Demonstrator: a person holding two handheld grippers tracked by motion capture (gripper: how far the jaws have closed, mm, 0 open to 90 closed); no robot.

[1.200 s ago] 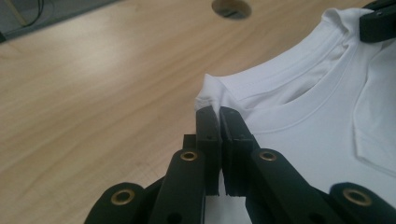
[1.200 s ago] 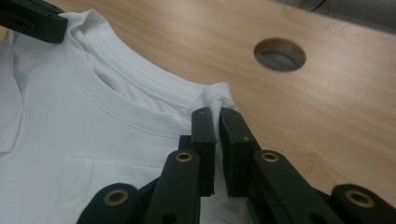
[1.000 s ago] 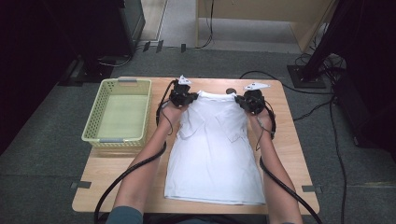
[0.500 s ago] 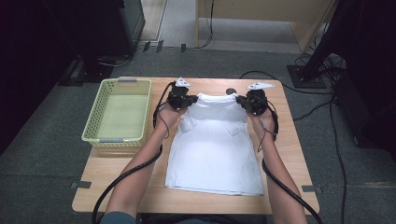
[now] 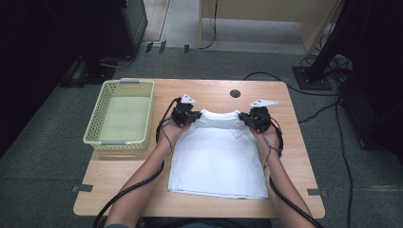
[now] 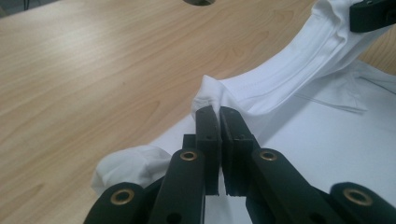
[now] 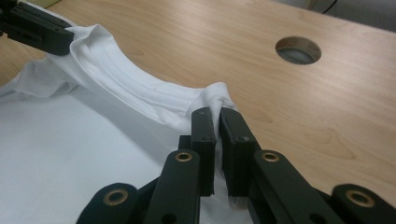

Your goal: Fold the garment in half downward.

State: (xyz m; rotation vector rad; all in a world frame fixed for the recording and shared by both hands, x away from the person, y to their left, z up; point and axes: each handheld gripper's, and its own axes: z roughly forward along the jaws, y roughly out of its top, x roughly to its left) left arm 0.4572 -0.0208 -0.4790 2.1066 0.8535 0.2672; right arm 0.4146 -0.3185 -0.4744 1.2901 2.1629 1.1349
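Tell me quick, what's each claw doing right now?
Left claw: closed, holding the white shirt at its far edge.
Right claw: closed, holding the same shirt's far edge.

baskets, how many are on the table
1: a green basket at the table's left edge, beside the white shirt. Nothing in the pictures suggests another is hidden.

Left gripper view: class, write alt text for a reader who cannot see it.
The left gripper is shut on a bunched shoulder of a white T-shirt, whose collar edge stretches up to the right gripper. The wooden table lies beneath.
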